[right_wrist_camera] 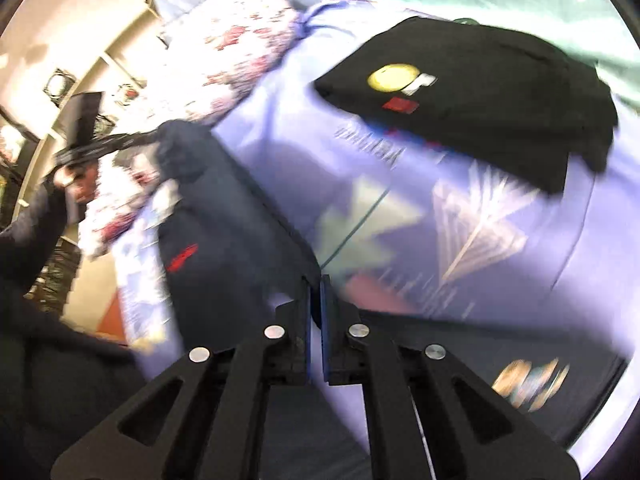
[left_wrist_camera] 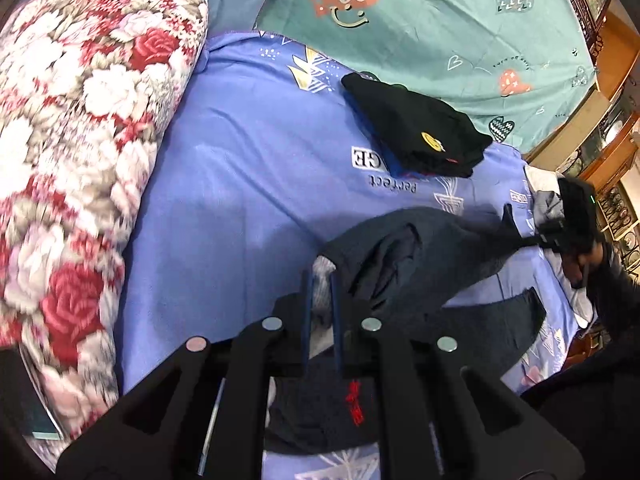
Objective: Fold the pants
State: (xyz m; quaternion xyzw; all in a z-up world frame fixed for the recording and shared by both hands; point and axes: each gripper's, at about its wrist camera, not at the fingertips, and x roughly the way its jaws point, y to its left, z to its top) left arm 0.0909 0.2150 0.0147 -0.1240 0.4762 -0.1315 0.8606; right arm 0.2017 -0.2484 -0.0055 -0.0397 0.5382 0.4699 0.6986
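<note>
Dark navy pants (left_wrist_camera: 424, 256) with a small red embroidered mark are held up above a blue bed sheet (left_wrist_camera: 240, 168), stretched between both grippers. My left gripper (left_wrist_camera: 320, 280) is shut on one end of the pants. My right gripper (right_wrist_camera: 315, 280) is shut on the other edge of the pants (right_wrist_camera: 224, 240). The right gripper also shows at the right of the left wrist view (left_wrist_camera: 510, 216), pinching the cloth. The left gripper shows at the left of the right wrist view (right_wrist_camera: 156, 136). The right wrist view is motion-blurred.
A folded stack of black clothes (left_wrist_camera: 416, 128) with a yellow smiley patch lies on the sheet beyond the pants, also in the right wrist view (right_wrist_camera: 480, 96). A red floral quilt (left_wrist_camera: 80, 160) is piled at left. A teal sheet (left_wrist_camera: 460, 20) lies behind. Wooden furniture (left_wrist_camera: 612, 92) stands at right.
</note>
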